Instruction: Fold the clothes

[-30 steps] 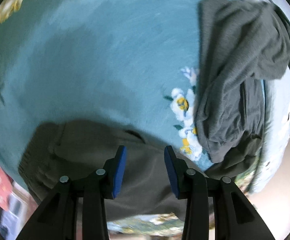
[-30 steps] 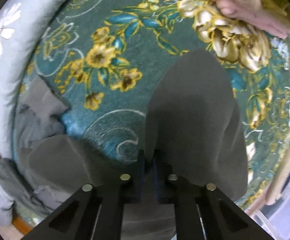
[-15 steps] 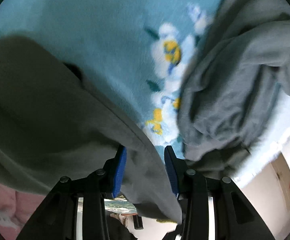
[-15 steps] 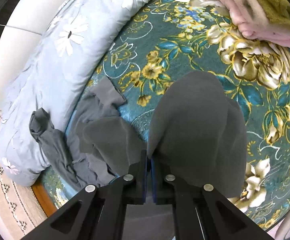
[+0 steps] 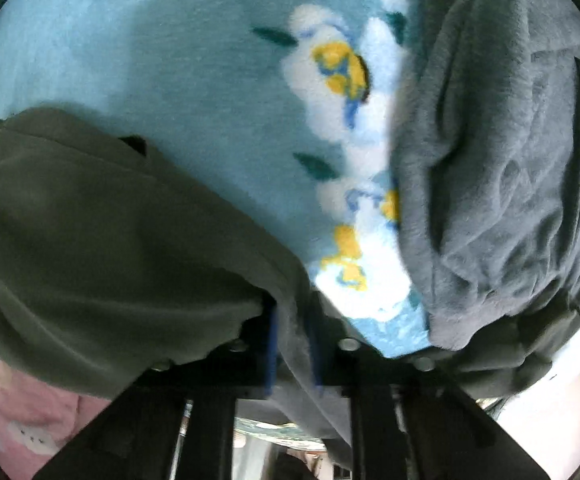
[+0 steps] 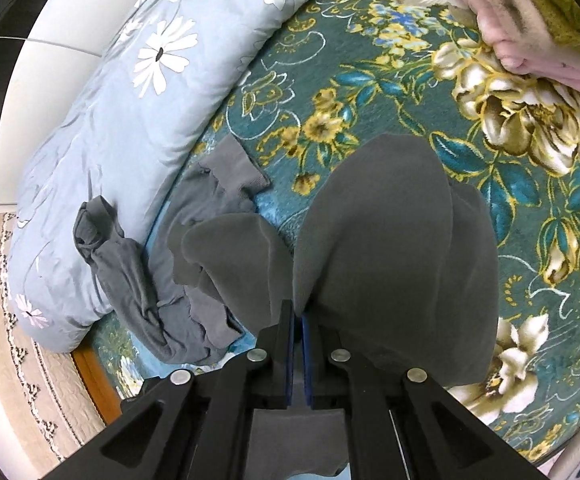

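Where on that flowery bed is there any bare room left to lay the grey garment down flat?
Bare floral blanket lies open beyond the held garment, between the blue daisy quilt and the pink folded pile. It is crowded along the quilt's edge, where crumpled grey clothes lie.

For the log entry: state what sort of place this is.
Most likely a bedroom: clothes lie on a bed covered by a teal floral plush blanket, with a pale blue daisy-print quilt bunched along its edge and a wooden bed frame beneath.

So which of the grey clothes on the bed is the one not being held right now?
The crumpled lighter grey garment lying against the pale blue floral duvet. Neither gripper touches it; the right gripper is clamped on the smooth darker garment.
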The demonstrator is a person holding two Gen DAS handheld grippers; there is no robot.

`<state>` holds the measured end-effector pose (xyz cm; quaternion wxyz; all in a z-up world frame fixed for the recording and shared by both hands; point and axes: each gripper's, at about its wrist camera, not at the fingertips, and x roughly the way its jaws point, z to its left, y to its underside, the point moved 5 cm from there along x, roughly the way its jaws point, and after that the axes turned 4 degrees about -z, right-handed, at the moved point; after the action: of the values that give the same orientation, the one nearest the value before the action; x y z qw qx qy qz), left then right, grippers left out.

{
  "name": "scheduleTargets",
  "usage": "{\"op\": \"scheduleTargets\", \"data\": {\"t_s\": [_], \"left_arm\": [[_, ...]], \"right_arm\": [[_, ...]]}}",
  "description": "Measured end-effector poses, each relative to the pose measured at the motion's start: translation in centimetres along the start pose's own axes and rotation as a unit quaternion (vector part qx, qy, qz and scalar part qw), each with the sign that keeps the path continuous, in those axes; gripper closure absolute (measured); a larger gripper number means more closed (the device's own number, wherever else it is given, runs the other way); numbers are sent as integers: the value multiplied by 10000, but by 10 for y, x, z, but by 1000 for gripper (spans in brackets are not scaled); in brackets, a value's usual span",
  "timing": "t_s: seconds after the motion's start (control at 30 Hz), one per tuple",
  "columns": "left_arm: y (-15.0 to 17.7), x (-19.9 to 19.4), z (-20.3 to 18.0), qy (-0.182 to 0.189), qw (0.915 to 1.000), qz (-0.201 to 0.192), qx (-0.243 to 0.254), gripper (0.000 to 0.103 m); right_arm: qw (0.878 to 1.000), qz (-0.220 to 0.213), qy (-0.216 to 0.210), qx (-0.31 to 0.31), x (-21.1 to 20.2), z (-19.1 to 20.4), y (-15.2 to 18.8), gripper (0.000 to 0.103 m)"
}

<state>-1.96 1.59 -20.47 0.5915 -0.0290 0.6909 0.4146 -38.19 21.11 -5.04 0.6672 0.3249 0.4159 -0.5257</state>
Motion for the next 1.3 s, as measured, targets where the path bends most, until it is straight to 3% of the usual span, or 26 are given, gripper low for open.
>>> {"op": "scheduleTargets", "data": {"t_s": [0.13, 0.27, 0.37, 0.43, 0.47, 0.57, 0.63, 0.7, 0.73, 0.77, 0.8, 0.87, 0.93, 1.07, 1.13, 1.2, 1.3], "left_arm": [[5, -21, -5, 298, 9979, -281, 502, 95], [13, -63, -24, 588, 9890, -800, 1094, 96], [22, -118, -49, 892, 9716, -1426, 1663, 96], [32, -164, -71, 1196, 9516, -1929, 2073, 96], [38, -190, -78, 1477, 9372, -2199, 2270, 96], [62, -269, -96, 2259, 8843, -2959, 2818, 96], [79, -333, -66, 2670, 8432, -3420, 3175, 96], [99, -360, -56, 3061, 8082, -3717, 3390, 96], [108, -366, -45, 3197, 7992, -3767, 3424, 95], [120, -357, -32, 3261, 7971, -3759, 3421, 95], [124, -347, -4, 3359, 7976, -3685, 3394, 95], [121, -317, 11, 3337, 8077, -3519, 3352, 95], [127, -283, 15, 3071, 8290, -3310, 3300, 95], [120, -172, 63, 2102, 8885, -2647, 3104, 95], [116, -126, 93, 1752, 9143, -2271, 2860, 95], [109, -97, 115, 1530, 9326, -1982, 2598, 95], [100, -64, 144, 1223, 9507, -1712, 2278, 95]], "right_arm": [[10000, 2, -81, 7, -4, 2, 3, 99], [9998, -16, -216, -12, -11, 8, 2, 99], [9990, -122, -429, -55, -21, 25, -5, 99], [9976, -237, -644, -105, -32, 42, -12, 99], [9967, -295, -751, -130, -37, 51, -15, 99], [9888, -697, -1255, -416, -73, 91, -28, 99], [9791, -1000, -1630, -688, -104, 121, -34, 99], [9692, -1275, -1867, -977, -132, 141, -31, 99], [9635, -1410, -1981, -1121, -146, 151, -30, 99], [9606, -1478, -2021, -1209, -155, 151, -24, 99], [9578, -1539, -2055, -1293, -163, 151, -18, 99], [9608, -1489, -1961, -1274, -162, 137, -6, 99], [9682, -1329, -1786, -1138, -150, 109, 11, 99], [9907, -663, -993, -652, -93, 21, 58, 99], [9972, -288, -594, -344, -63, -25, 80, 99], [9995, 77, -278, 124, -37, -71, 102, 99], [9985, 298, -83, 458, -19, -103, 120, 99]]}}
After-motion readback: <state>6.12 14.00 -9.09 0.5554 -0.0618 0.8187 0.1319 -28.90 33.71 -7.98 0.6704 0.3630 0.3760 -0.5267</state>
